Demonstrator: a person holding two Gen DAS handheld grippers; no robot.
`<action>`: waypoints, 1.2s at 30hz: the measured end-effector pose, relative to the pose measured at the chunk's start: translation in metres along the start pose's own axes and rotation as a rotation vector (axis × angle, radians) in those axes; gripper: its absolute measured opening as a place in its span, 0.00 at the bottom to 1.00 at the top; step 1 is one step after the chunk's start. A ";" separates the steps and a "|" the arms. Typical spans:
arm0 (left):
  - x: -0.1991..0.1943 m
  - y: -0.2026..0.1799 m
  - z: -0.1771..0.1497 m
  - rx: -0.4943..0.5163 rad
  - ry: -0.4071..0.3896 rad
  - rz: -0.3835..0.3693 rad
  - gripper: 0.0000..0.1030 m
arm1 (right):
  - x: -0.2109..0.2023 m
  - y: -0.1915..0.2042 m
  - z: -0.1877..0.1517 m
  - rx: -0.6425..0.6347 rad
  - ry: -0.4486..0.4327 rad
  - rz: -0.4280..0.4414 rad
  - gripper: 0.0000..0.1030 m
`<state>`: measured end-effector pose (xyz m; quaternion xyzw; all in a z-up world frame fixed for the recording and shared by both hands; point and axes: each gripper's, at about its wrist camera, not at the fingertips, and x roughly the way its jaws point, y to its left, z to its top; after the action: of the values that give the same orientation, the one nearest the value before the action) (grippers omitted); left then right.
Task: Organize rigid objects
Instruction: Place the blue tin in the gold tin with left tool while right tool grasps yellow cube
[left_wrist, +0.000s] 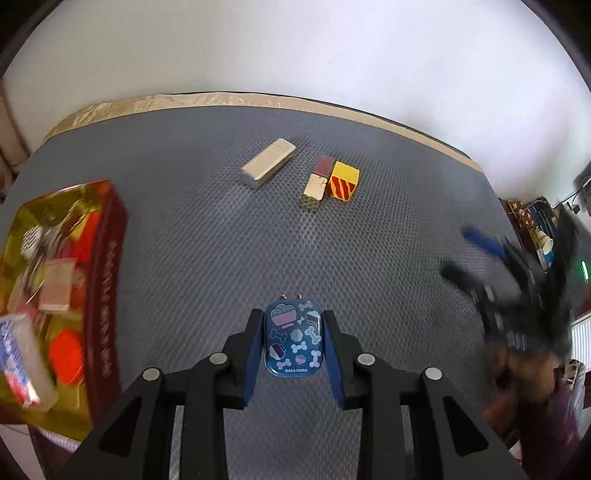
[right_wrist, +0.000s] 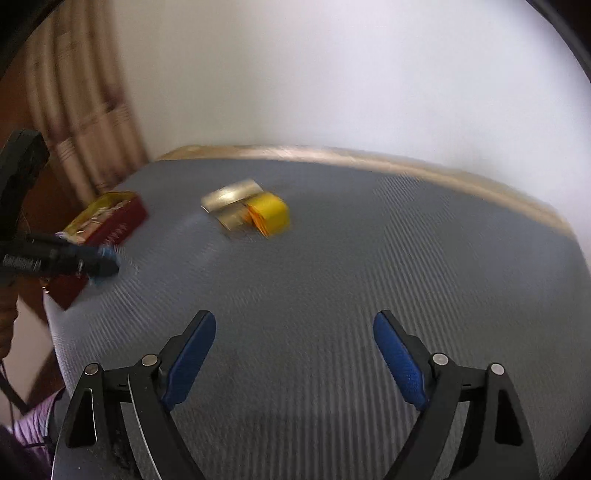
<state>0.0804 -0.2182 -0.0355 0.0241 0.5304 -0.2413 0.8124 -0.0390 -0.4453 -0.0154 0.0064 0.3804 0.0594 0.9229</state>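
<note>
My left gripper (left_wrist: 294, 321) is shut on a small blue tin (left_wrist: 294, 341) printed with bones and bowls, held above the grey mat (left_wrist: 207, 236). To its left stands a red box (left_wrist: 107, 295) with a gold lining, holding several small items. Farther back on the mat lie a silver bar (left_wrist: 268, 167), a slim gold and red block (left_wrist: 317, 184) and a yellow block with red stripes (left_wrist: 342, 181). My right gripper (right_wrist: 294, 334) is open over bare mat with nothing between its fingers. In the right wrist view the left gripper (right_wrist: 99, 260) shows blurred beside the red box (right_wrist: 110, 221).
The mat ends at a tan table edge (left_wrist: 221, 99) against a white wall. A curtain (right_wrist: 81, 110) hangs at the left in the right wrist view. The right gripper (left_wrist: 476, 258) appears blurred at the right of the left wrist view, with clutter behind it.
</note>
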 end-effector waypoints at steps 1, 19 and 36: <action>-0.006 0.002 0.001 -0.012 0.002 -0.008 0.30 | 0.007 0.000 0.009 -0.023 0.012 0.013 0.78; -0.069 0.047 -0.023 -0.124 -0.045 0.024 0.30 | 0.140 0.011 0.073 -0.249 0.250 0.124 0.35; -0.148 0.181 -0.046 -0.355 -0.089 0.157 0.30 | 0.009 0.048 -0.005 0.047 0.087 0.280 0.27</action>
<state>0.0690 0.0096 0.0347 -0.0891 0.5246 -0.0808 0.8428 -0.0416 -0.3967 -0.0228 0.0785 0.4167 0.1787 0.8878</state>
